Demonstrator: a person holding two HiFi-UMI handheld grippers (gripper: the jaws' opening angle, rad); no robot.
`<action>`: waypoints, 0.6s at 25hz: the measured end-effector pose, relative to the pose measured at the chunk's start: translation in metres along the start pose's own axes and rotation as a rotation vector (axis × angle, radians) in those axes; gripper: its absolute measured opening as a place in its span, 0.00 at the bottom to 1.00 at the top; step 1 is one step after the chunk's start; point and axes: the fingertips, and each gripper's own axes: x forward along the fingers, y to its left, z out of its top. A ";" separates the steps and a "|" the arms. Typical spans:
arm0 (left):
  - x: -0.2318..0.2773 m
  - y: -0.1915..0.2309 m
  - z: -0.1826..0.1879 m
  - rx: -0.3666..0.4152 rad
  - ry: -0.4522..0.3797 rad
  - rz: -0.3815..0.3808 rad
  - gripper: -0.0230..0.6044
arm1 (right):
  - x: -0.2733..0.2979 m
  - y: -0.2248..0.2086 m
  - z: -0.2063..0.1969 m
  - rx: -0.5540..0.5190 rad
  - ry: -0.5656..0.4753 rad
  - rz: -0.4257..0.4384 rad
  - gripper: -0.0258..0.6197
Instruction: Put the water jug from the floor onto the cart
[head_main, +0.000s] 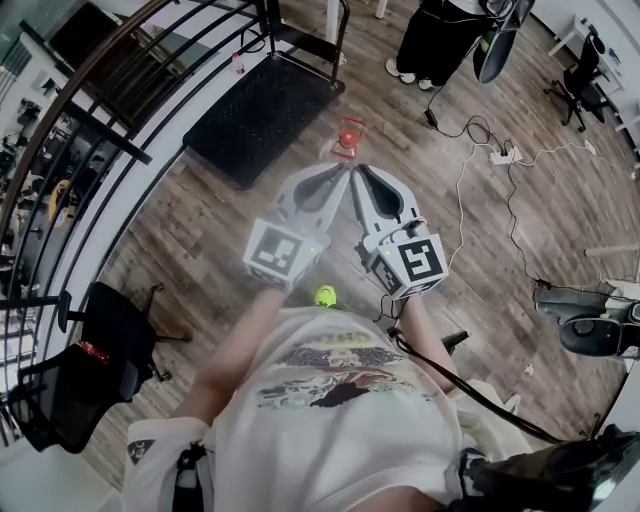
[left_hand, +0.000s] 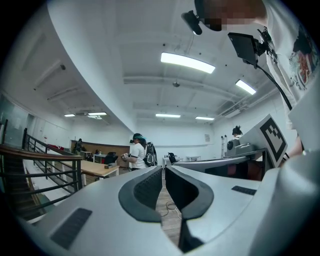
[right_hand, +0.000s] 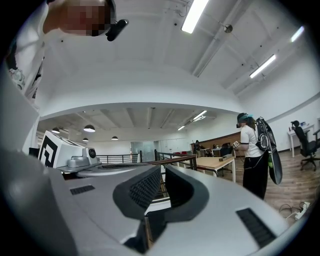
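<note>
The flat black cart (head_main: 262, 118) stood on the wooden floor (head_main: 200, 240), its upright handle bars (head_main: 305, 30) at its far end. Just beside the cart's right edge, down on the floor and not on the deck, stood a small red-topped item that looked to be the water jug (head_main: 348, 136); it was too small to make out its details.

The left gripper (head_main: 338, 178) and the right gripper (head_main: 362, 178) were held side by side on the near side of the cart, close together, both pointing level toward the jug, with their tips short of it. In the left gripper view the left gripper's (left_hand: 163, 171) jaws were pressed together at the tips with nothing between them. In the right gripper view the right gripper's (right_hand: 162, 171) jaws were likewise pressed together and empty.

To the left of the cart a curved black railing (head_main: 90, 100) ran along the edge of the floor, and nearer than the cart on that side stood a black chair (head_main: 105, 345). Beyond the cart's right side stood another person (head_main: 440, 40), who wore a white shirt and a backpack in the gripper views. Well to the right of the cart a white power strip (head_main: 503, 155) and its cables lay on the floor.
</note>
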 end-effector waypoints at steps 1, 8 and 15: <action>0.003 0.004 0.000 0.002 -0.008 0.000 0.06 | 0.005 -0.003 -0.002 0.003 0.001 -0.003 0.08; 0.035 0.051 -0.010 -0.014 -0.004 -0.022 0.06 | 0.053 -0.028 -0.010 0.007 0.009 -0.023 0.08; 0.090 0.106 0.001 0.022 -0.024 -0.053 0.06 | 0.113 -0.072 0.002 0.008 -0.001 -0.054 0.08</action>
